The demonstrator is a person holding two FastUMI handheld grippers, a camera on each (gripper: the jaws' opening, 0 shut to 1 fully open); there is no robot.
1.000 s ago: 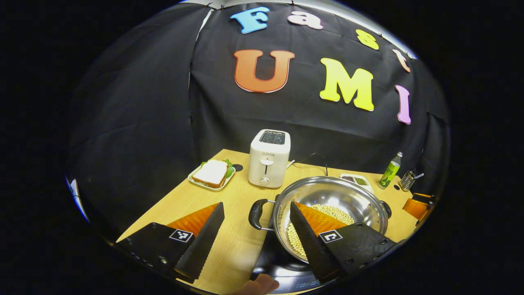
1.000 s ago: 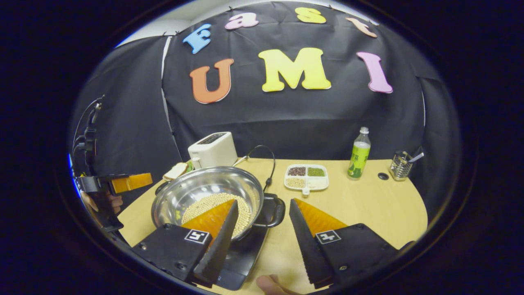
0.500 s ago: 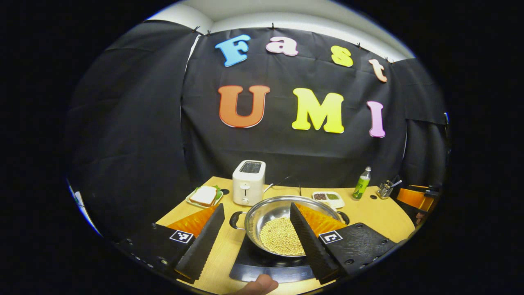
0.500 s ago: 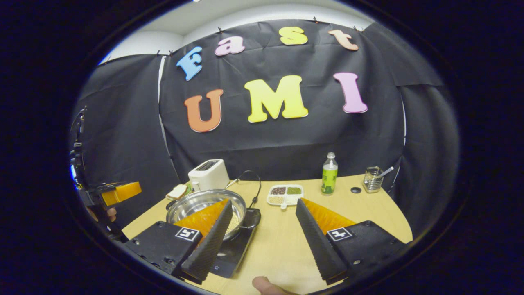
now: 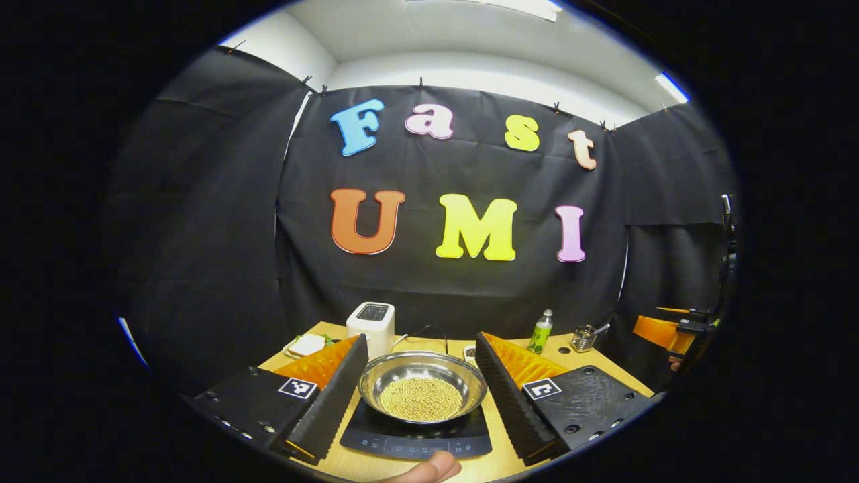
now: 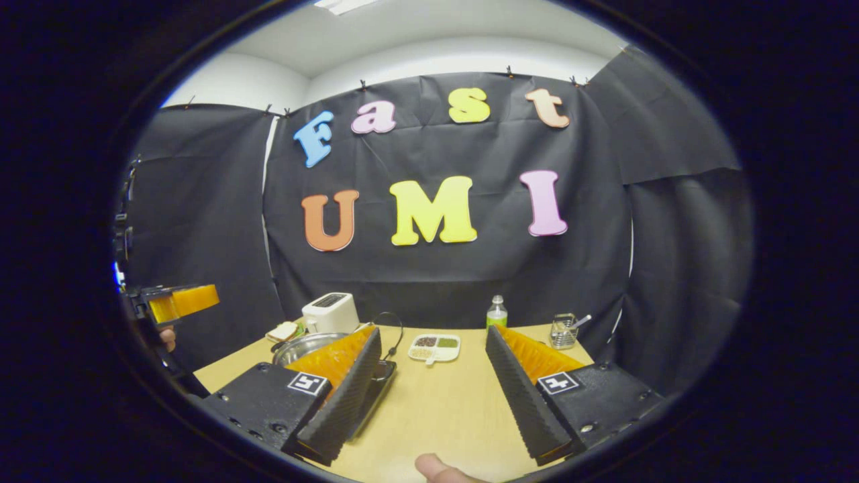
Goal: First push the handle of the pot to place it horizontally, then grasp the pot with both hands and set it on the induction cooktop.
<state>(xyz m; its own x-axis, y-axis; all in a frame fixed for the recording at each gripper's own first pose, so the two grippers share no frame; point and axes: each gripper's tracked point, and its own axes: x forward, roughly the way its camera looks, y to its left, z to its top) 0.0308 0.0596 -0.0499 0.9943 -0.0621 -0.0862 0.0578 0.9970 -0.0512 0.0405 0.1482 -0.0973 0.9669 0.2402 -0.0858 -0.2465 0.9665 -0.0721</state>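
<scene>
Between the wide-spread fingers of the left gripper, straight ahead and apart from both, the pot sits on the induction cooktop, pale beans covering its bottom. Beyond it stand a toaster and a green bottle. Farther right, the right gripper is spread wide too, holding nothing over bare table, the pot's rim showing behind its left finger.

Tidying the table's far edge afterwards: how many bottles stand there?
1: a green-labelled clear plastic bottle stands upright near the wooden table's back edge, between the white divided snack tray and the wire utensil holder; others may be hidden.
</scene>
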